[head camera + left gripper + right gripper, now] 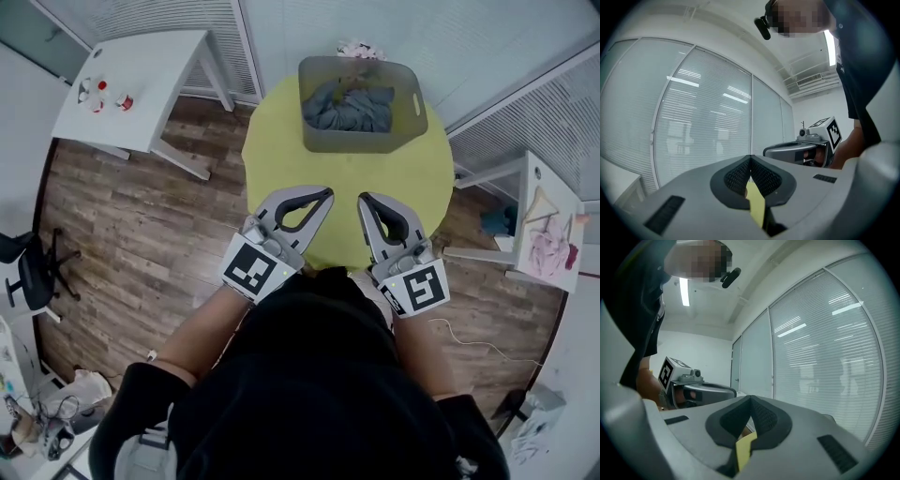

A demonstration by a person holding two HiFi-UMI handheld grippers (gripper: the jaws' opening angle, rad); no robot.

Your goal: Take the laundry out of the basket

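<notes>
1. At the top centre of the head view, a grey basket [361, 142] sits on the far side of a round yellow table [347, 192]. The laundry [352, 105], a heap of blue-grey cloth, lies inside the basket and fills most of it.
2. In the middle of the frame, the left gripper [327, 193] and the right gripper [364, 199] are held side by side over the near part of the table. Their tips angle slightly toward each other. Both are well short of the basket and touch neither it nor the cloth.
3. The left gripper's own view shows its two dark ribbed pads pressed together at the tip, with nothing between them. A thin strip of yellow shows through the gap lower down.
4. The right gripper's own view shows the same: pads together, holding nothing.
5. Each gripper view shows the other gripper at its side, held level, with a glass wall [708, 117] and blinds behind it.
6. At the bottom of the head view, the person's dark top [309, 394] and bare forearms fill the frame.
7. At the upper left stands a white table [155, 70] with a few small red and white items on it.
8. At the far left, a black chair [33, 272] stands on a wooden floor [141, 225].
9. At the right edge, another white table [544, 197] holds pink and white items.
</notes>
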